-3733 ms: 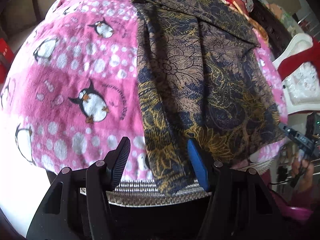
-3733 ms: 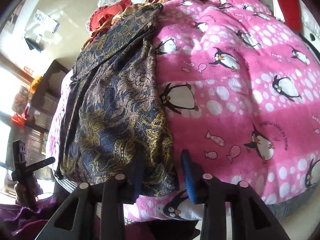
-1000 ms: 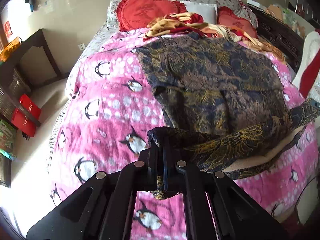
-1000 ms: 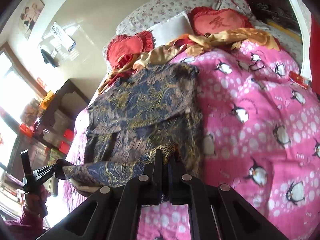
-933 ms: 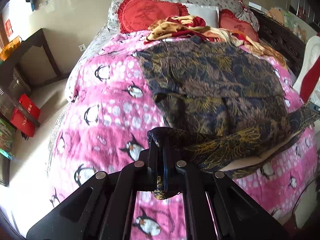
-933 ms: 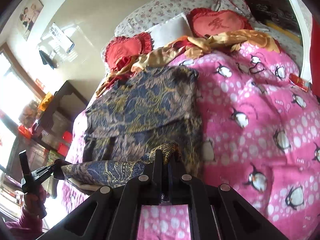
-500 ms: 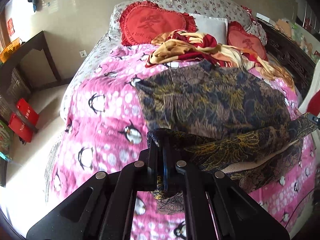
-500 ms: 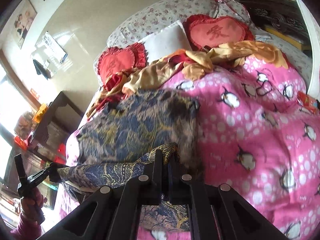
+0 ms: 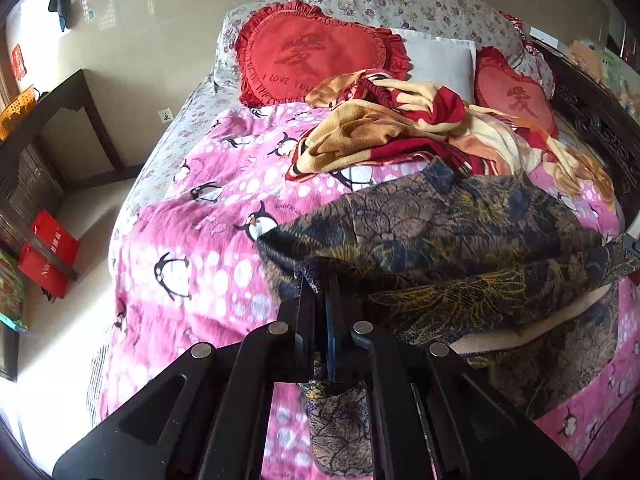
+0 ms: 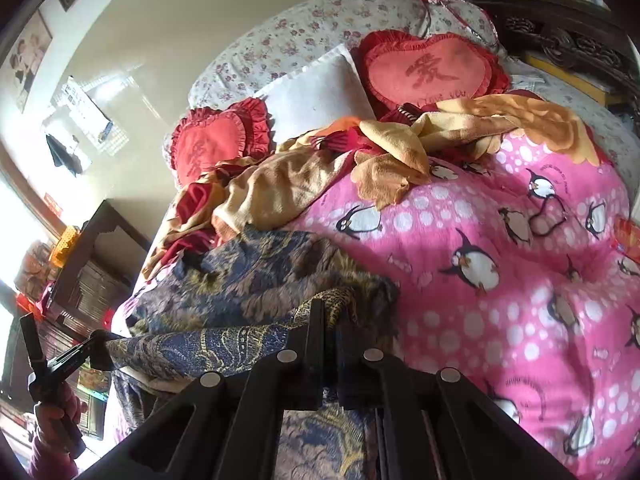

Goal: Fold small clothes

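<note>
A dark blue, brown and gold patterned garment (image 9: pixel 460 236) lies on the pink penguin blanket (image 9: pixel 208 240). My left gripper (image 9: pixel 328 280) is shut on one corner of its near edge. My right gripper (image 10: pixel 330 312) is shut on the other corner. That edge hangs lifted between the two grippers, folded over the rest of the garment (image 10: pixel 248 280). In the right wrist view, the left gripper (image 10: pixel 86 350) shows at the far left, in a hand (image 10: pixel 56 412).
A crumpled red and yellow cloth (image 9: pixel 400 128) lies just beyond the garment. Two red heart cushions (image 9: pixel 312 56) and a white pillow (image 9: pixel 440 60) lean at the headboard. A dark wooden table (image 9: pixel 60 120) and red bags (image 9: pixel 48 252) stand left of the bed.
Both grippers have carried the lifted edge towards the pillows. The folded part now covers more of the garment, and the pillows look nearer.
</note>
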`<state>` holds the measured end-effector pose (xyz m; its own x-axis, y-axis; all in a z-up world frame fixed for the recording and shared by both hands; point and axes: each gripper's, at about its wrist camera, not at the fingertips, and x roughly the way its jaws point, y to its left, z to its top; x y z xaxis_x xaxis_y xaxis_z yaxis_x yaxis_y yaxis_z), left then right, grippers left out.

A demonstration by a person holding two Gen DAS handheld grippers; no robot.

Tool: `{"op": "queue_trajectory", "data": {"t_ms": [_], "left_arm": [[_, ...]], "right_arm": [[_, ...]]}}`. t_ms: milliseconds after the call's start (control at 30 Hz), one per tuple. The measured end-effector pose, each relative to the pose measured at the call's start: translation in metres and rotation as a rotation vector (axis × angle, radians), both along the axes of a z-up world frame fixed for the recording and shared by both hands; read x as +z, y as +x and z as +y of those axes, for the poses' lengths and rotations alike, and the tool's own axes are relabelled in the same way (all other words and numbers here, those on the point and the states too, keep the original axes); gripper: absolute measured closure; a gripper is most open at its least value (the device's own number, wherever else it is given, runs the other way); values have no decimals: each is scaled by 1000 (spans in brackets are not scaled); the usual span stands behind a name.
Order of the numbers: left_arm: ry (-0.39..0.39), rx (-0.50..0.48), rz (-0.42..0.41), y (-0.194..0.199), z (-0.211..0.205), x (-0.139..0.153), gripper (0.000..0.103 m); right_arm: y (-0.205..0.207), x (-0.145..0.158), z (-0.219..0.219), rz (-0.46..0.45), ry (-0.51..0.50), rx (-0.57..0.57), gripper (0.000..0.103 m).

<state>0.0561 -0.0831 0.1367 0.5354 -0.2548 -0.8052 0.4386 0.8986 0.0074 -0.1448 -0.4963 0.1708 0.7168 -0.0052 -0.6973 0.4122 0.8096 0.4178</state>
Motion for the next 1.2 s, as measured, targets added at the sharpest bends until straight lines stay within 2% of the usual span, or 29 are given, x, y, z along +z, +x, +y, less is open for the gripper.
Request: {"op": "queue_trajectory", "data": {"t_ms": [167,267,400,467,533,567,600,700,833,867,967,1033,1133,1200], "left_arm": [[7,13,12,26,-13,-8,100],[-8,20,48,44,-19,-18,100],[-19,29,101,62,-24,-37,98],[-35,18,123,63,-20,-37,96],[-60,2,114,59,-14,-28,85],[-65,-2,105,56,-11,-23,73],[-74,-5,102,52,-7,-17,63],[-118,-45,80,33,4,2,63],[-76,-123,41,-3,8,7,63],[-56,-147,59,-11,6,1,63],[1,-202,116,-28,-4,-24,63],[50,-217,127,-30,-14,-41,63],[75,-214,138,-19,-27,-57,63],[74,-210,147,-9,-34,-62,63]], "right_arm": [[23,-3,-12,13,-10,-2,99],[37,-10,-19,20,0,-14,99],[52,-36,-31,70,72,-36,99],[47,-37,-33,47,104,-48,96],[37,-28,-28,8,105,-47,86],[33,-21,-24,0,85,-42,74],[29,-13,-17,-6,55,-35,69],[28,12,13,-22,-25,71,69],[44,23,75,-10,-91,325,69],[53,18,93,22,-114,376,69],[74,-5,117,92,-127,425,69],[87,-26,119,126,-72,426,69],[112,-56,117,196,31,413,69],[123,-63,112,182,81,395,69]]}}
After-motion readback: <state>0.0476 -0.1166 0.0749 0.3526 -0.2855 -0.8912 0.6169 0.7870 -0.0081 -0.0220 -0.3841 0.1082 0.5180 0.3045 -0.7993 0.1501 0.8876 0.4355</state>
